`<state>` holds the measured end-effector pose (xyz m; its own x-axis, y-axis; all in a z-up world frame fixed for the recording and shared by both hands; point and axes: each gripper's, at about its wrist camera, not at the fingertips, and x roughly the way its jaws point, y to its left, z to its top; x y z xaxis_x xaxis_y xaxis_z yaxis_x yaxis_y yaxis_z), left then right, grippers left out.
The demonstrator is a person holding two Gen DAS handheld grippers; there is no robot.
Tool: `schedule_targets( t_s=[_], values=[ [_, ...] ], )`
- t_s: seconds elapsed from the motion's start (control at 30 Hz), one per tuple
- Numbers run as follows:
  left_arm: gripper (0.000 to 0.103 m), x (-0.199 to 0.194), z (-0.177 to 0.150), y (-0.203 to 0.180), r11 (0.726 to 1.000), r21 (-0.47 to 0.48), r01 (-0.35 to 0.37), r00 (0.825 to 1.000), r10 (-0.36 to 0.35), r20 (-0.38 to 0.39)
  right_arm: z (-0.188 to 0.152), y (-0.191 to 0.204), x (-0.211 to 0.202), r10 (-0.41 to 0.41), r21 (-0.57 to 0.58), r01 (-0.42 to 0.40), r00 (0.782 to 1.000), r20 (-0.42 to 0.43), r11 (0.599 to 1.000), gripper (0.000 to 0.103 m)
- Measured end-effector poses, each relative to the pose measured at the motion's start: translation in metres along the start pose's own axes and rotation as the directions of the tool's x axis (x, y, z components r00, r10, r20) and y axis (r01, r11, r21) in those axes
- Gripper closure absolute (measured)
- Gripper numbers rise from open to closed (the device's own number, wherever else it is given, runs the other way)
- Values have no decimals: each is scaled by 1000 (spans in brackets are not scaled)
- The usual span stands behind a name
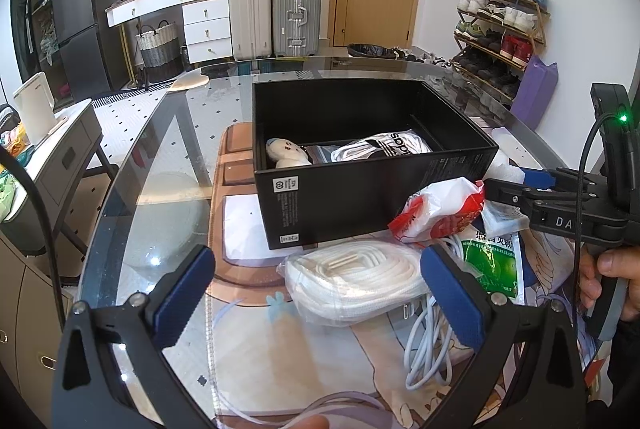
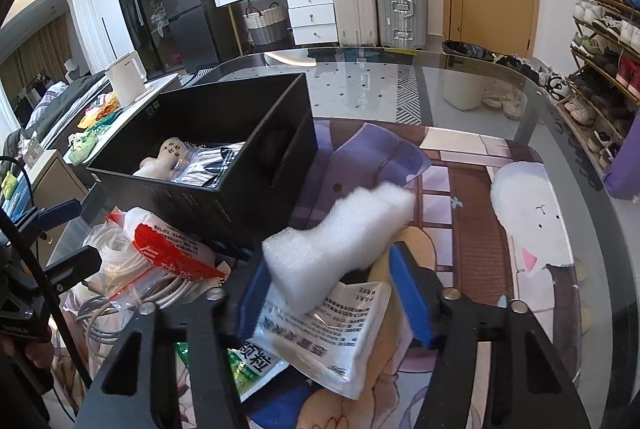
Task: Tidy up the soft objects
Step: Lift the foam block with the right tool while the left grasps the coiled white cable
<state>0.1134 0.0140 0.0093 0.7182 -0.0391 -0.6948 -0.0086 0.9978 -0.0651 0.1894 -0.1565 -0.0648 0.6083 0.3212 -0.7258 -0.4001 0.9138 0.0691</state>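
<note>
Right gripper [image 2: 334, 293] half closed around white foam [image 2: 340, 229], grip unconfirmed. Left gripper [image 1: 316, 293] wide open, empty. Foam may squash and slip before reaching black box [image 2: 224, 189].

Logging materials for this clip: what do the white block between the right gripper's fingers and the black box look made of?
White block: apparently soft foam, with a fuzzy, porous, matte surface. Black box: likely cardboard, given its matte black finish, thin straight walls and printed labels.

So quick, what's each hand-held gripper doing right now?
Left hand-held gripper: open, holding nothing.
Right hand-held gripper: white foam piece between its pads; grip cannot be told.
</note>
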Motion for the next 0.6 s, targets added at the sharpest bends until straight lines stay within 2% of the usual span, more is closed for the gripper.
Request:
schedule_targets(
  t_s=[0.1,0.27,0.37,0.6],
  values=[
    [0,1,0,-1,1000,-3,0,1000,0,0,-2,-4,-2,3,13,-3,1000,7,1000,58],
    [0,0,-1,-1,1000,-5,0,1000,0,-1,-4,-6,-7,-12,21,12,1000,25,1000,73],
    [0,1,-1,0,1000,-5,4,1000,-4,-1,-6,-8,-12,-29,26,27,999,45,999,77],
    [0,1,-2,-2,999,-5,37,999,-37,-21,-11,-13,-28,-51,27,49,995,86,998,78]
  ],
)
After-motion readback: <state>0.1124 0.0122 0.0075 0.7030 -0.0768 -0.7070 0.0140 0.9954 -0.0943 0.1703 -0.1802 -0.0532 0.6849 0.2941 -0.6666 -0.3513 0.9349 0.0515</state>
